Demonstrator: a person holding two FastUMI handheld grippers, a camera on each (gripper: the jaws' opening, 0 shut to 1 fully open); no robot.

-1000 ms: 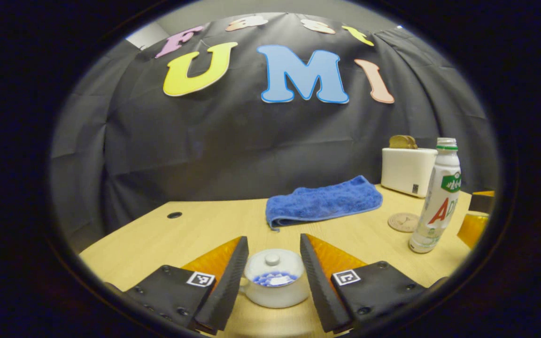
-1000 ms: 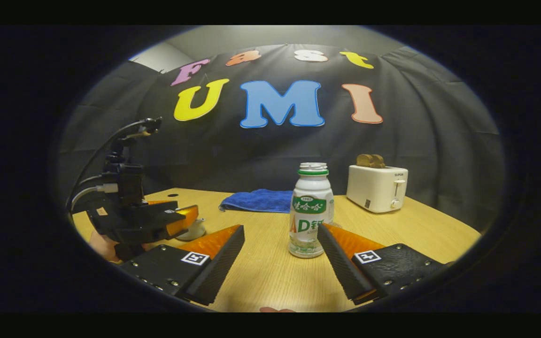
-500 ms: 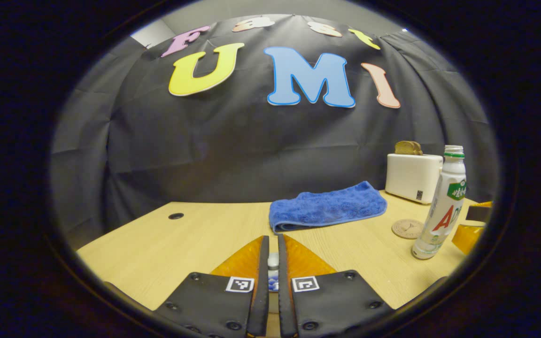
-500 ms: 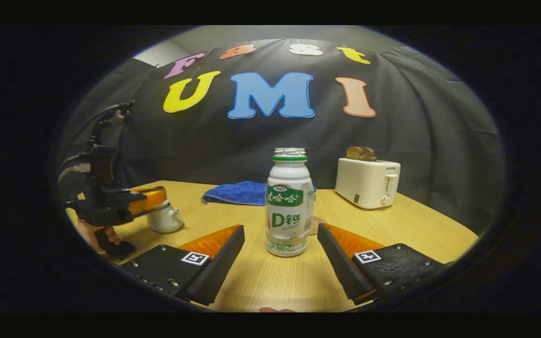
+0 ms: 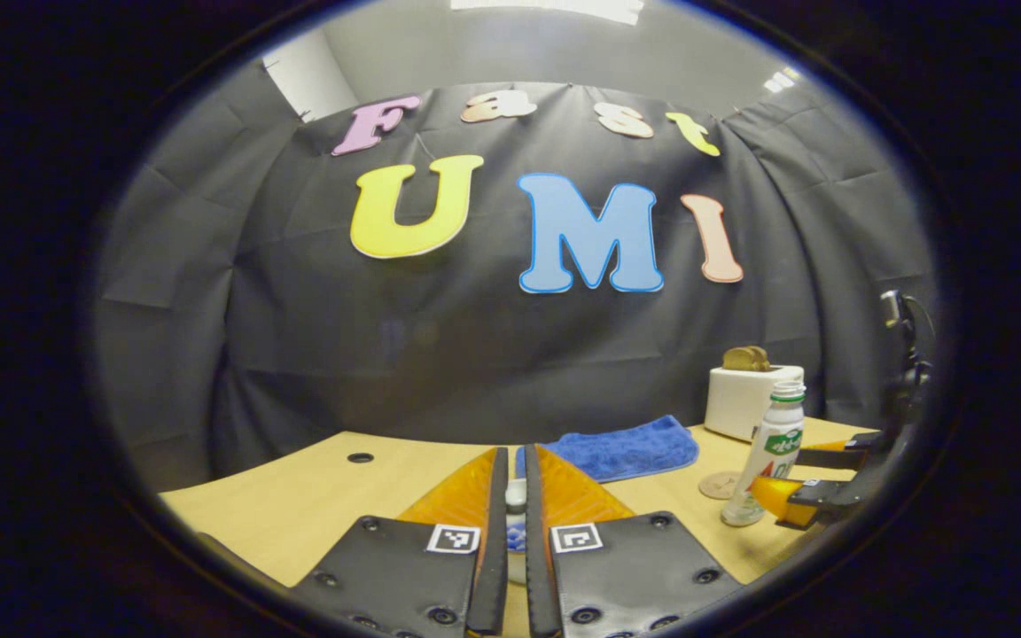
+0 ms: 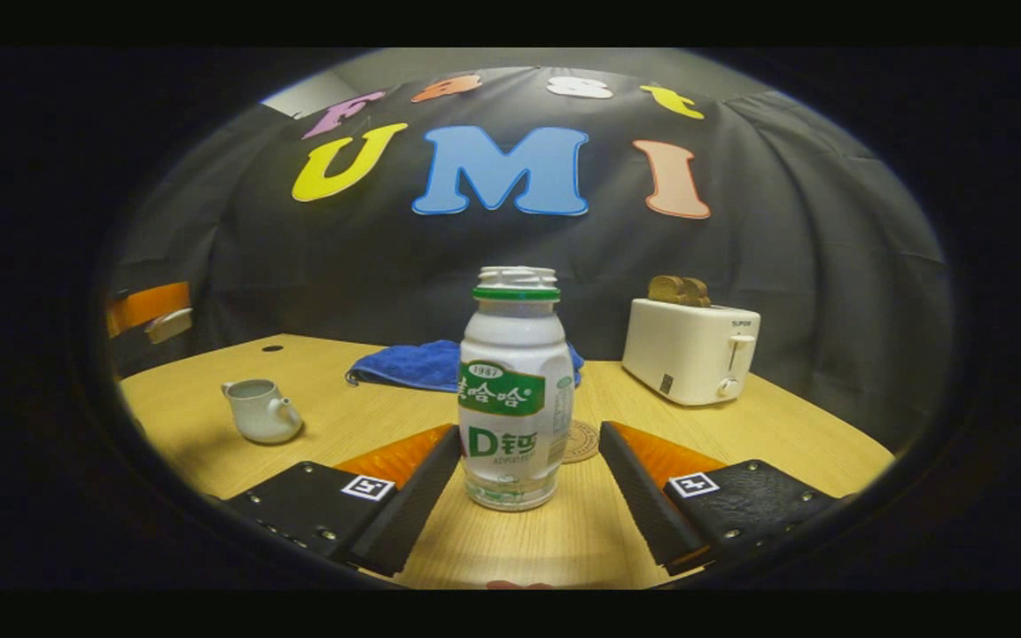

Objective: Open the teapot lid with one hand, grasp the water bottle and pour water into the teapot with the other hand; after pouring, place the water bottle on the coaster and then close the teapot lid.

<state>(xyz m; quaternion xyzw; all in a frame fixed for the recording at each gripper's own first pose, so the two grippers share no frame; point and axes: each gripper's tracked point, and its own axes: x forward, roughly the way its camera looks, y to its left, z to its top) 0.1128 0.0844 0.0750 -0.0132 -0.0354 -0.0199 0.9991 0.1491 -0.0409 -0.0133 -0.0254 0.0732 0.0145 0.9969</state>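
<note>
Teapot lid [image 5: 516,507] in left tool's [image 5: 516,496] pinch

One teapot [image 6: 261,412], one lid [image 5: 516,514], one bottle [image 6: 515,390], one coaster [image 6: 580,441], one towel [image 6: 422,365], one toaster [image 6: 689,348].

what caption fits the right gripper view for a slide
Open right tool flanks the upright bottle on the table; lidless teapot at left.
</note>
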